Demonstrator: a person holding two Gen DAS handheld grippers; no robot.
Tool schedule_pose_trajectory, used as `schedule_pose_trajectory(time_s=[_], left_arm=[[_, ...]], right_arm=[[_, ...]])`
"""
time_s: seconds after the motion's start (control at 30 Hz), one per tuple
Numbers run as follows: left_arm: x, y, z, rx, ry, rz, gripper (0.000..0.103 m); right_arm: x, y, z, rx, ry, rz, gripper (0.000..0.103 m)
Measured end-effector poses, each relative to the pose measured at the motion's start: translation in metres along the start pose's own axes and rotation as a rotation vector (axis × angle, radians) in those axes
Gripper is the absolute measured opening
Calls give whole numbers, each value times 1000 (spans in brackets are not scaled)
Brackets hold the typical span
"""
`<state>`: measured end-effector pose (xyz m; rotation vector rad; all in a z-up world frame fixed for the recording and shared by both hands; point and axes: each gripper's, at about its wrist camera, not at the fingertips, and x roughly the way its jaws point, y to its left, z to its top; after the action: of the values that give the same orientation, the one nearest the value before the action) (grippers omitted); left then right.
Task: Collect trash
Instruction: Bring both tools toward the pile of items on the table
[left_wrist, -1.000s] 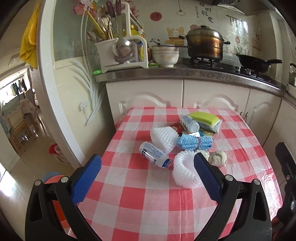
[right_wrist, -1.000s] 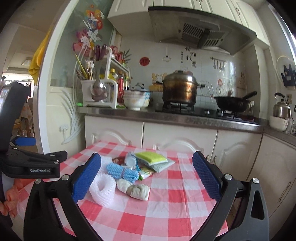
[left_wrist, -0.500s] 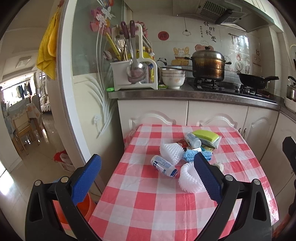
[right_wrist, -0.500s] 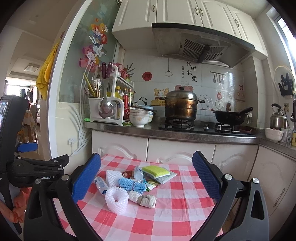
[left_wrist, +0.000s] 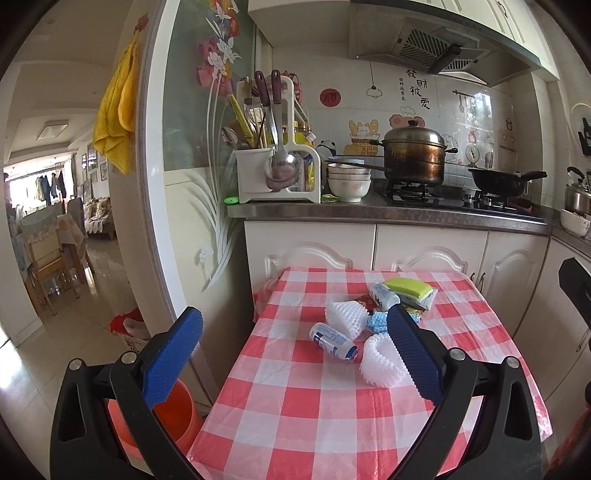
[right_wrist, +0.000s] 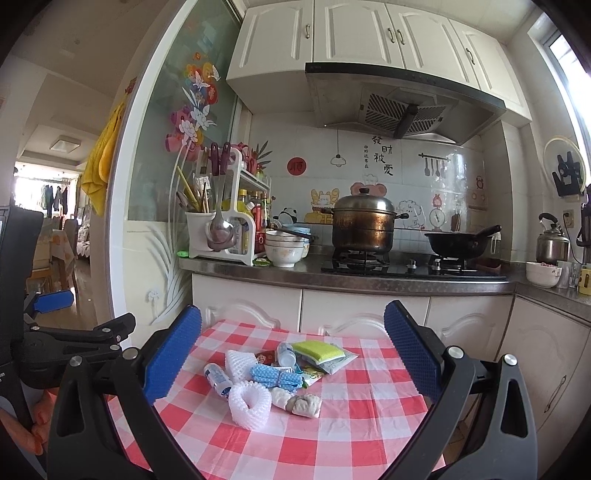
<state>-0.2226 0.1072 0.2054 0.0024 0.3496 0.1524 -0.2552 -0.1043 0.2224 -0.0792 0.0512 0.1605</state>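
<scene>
Kitchen bench (left_wrist: 295, 387) held trash; small bottle (left_wrist: 333, 340) lay flat, long axis diagonal, cap toward camera-right. Left tool (left_wrist: 291, 354), right tool (right_wrist: 291, 354) wide, empty.

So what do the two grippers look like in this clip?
Both match. The left gripper and right gripper each have a black plastic frame with triangular cut-outs and silver screws, and two blue ribbed pads as fingers. No cables show. In the right view, the left gripper's side carries small white lettering, too small to read.
</scene>
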Motion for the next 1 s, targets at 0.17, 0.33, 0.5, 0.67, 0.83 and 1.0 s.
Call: schedule_pose_trajectory(time_s=[0.17, 0.33, 0.5, 0.67, 0.83, 1.0], left_arm=[[-4, 4, -2, -3, -3, -1, 98], [-6, 10, -4, 0, -13, 11, 98], [-4, 14, -6, -2, -10, 19, 98], [1, 12, -9, 4, 4, 17, 98], [9, 9, -11, 13, 23, 22, 98], [21, 6, -17, 18, 58, 22, 98]], right_arm=[[-4, 2, 3, 9, -2, 1, 100], [-5, 1, 5, 21, -2, -2, 100], [-3, -1, 6, 30, 7, 0, 100], [2, -3, 2, 42, 25, 0, 100], [12, -9, -4, 61, 58, -3, 100], [25, -18, -15, 81, 98, 0, 100]])
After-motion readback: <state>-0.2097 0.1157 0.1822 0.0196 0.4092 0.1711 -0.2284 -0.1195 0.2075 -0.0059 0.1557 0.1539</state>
